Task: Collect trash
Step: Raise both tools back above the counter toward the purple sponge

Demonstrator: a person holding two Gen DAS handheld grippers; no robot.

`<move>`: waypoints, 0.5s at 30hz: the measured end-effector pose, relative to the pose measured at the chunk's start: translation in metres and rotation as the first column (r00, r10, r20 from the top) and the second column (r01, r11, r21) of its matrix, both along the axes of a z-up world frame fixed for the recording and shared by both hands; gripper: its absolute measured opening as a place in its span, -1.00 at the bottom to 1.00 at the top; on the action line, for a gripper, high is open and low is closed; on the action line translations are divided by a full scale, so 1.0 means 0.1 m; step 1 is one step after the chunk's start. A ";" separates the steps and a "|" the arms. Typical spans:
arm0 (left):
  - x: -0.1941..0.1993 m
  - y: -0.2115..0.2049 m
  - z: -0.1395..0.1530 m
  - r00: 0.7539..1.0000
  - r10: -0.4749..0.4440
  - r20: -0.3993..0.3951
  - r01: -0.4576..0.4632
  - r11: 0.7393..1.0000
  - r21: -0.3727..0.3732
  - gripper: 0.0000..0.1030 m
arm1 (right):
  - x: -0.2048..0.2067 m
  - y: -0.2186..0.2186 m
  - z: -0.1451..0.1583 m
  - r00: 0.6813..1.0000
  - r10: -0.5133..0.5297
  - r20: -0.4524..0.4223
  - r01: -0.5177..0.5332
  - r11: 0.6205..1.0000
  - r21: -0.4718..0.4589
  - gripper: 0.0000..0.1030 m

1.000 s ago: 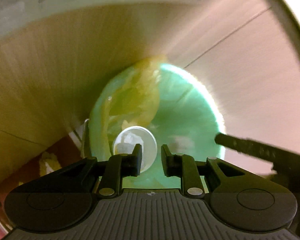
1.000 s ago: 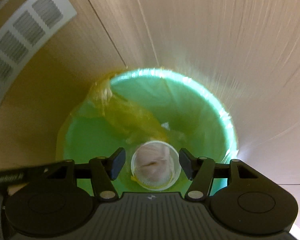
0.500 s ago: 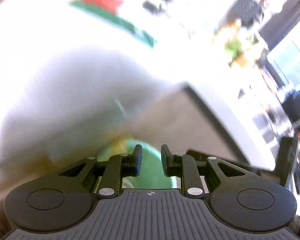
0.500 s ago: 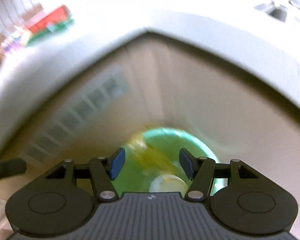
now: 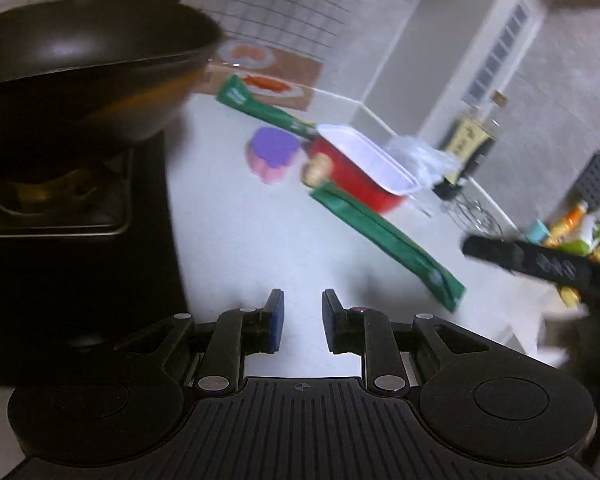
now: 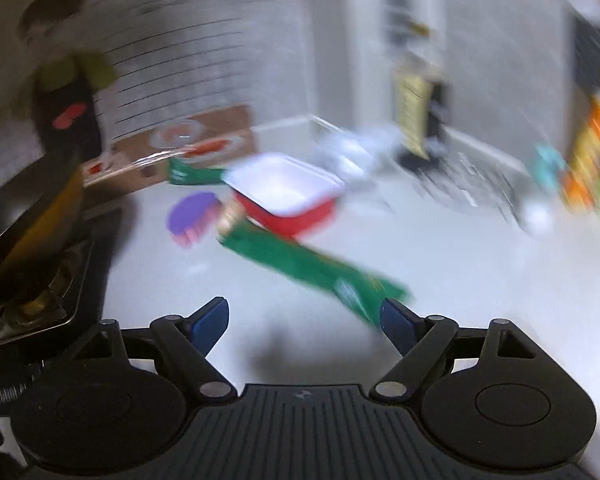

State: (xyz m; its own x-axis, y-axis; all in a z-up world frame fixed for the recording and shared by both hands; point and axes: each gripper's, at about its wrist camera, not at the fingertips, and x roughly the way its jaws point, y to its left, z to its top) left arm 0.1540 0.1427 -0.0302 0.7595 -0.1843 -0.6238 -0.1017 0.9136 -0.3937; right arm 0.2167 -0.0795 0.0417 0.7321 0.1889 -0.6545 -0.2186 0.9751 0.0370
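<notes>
trash is left on the white counter (image 5: 260, 240): a red tub (image 5: 360, 172), a long green wrapper (image 5: 384, 236) and a purple-topped cup (image 5: 274, 154). left gripper (image 5: 302, 320) is narrowly parted and empty; right gripper (image 6: 304, 320), jaws just opening wide, holds nothing.

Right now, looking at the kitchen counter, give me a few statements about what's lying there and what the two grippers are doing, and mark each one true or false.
1. The red container is lying upside down. False: its white inside faces up.
2. A purple-topped cup sits beside the red container. True.
3. The left gripper holds a green packet. False: nothing is between its narrowly parted fingers.
4. A long green packet lies on the white counter. True.
5. The right gripper is clamped on a cup. False: its jaws have just been opening and are empty.
</notes>
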 end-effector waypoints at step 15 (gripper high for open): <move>0.27 0.66 -0.37 0.998 -0.025 -0.058 0.014 0.984 -0.177 -0.54 | 2.12 1.62 -0.78 0.988 0.141 -0.068 -0.142 0.990 -0.013 0.62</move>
